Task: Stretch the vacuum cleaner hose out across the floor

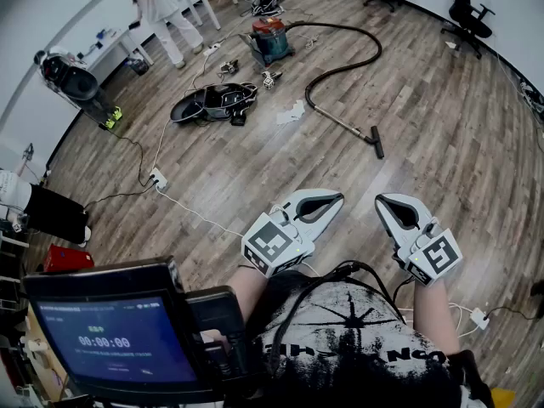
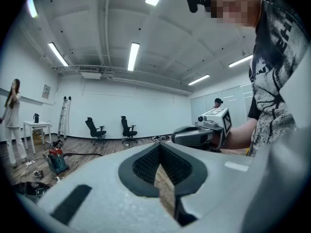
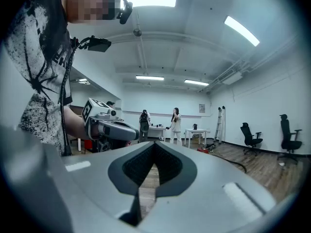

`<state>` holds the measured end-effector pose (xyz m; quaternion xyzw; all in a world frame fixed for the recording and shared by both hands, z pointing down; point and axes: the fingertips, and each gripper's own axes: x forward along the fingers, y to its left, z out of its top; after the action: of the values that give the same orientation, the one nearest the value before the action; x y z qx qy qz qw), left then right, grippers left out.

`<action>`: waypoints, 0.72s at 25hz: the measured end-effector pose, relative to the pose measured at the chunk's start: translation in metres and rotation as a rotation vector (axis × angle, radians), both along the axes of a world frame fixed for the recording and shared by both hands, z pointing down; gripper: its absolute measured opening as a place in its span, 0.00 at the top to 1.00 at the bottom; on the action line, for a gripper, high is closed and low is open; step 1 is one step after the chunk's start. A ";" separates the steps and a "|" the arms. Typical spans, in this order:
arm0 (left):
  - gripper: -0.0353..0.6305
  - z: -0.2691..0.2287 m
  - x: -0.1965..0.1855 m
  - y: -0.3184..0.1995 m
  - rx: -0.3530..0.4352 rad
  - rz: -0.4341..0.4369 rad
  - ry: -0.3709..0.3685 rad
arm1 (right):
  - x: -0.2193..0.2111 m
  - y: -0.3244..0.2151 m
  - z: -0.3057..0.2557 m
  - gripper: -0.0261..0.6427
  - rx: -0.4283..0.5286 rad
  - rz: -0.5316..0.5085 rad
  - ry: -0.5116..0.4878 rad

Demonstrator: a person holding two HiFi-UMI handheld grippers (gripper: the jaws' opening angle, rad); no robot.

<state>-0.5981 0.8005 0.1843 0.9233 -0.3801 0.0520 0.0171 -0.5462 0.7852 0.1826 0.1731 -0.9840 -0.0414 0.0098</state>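
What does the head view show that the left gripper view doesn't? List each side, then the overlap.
Head view only: the hose in its whole curve, ending in the floor nozzle, and the screen. Left gripper view only: ceiling lights and a ladder. Both: the red vacuum cleaner, the person in white and the shut right tongs.

A timer reading 00:00:00 is displayed on the screen (image 1: 115,338). The smaller lines around it are blurred. The print on the shirt (image 1: 357,330) cannot be read.
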 end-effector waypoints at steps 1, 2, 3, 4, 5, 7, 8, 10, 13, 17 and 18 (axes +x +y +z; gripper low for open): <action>0.95 0.001 -0.001 0.000 -0.006 0.001 -0.001 | 0.000 0.000 0.003 0.95 -0.014 0.000 0.016; 0.95 0.002 -0.001 0.001 -0.013 0.002 -0.003 | -0.001 0.001 0.005 0.95 -0.027 0.001 0.029; 0.95 0.004 -0.001 0.003 -0.020 0.004 -0.003 | -0.001 0.003 0.007 0.95 -0.037 0.001 0.035; 0.95 0.006 -0.001 0.005 -0.025 0.008 -0.002 | -0.001 0.005 0.009 0.95 -0.047 0.000 0.034; 0.95 0.009 0.001 0.006 -0.028 0.012 -0.002 | 0.000 0.007 0.011 0.95 -0.059 -0.004 0.023; 0.95 0.014 0.006 0.005 -0.032 0.020 0.002 | 0.003 0.007 0.011 0.95 -0.089 -0.023 -0.015; 0.95 0.015 0.009 0.004 -0.037 0.027 0.007 | 0.005 0.007 0.012 0.95 -0.101 -0.027 -0.028; 0.94 0.018 0.015 0.005 -0.051 0.049 0.015 | 0.009 0.008 0.015 0.95 -0.106 -0.016 -0.024; 0.94 0.023 0.018 0.012 -0.064 0.072 0.011 | 0.010 0.016 0.023 0.95 -0.108 0.001 0.004; 0.95 0.029 0.018 0.024 -0.103 0.076 0.061 | 0.008 0.031 0.033 0.95 -0.131 -0.005 0.012; 0.95 0.029 0.020 0.025 -0.106 0.082 0.064 | 0.009 0.031 0.033 0.95 -0.131 -0.002 0.010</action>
<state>-0.5786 0.8257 0.2138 0.9371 -0.3379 0.0433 0.0760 -0.5376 0.8163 0.2157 0.1711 -0.9847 0.0223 0.0260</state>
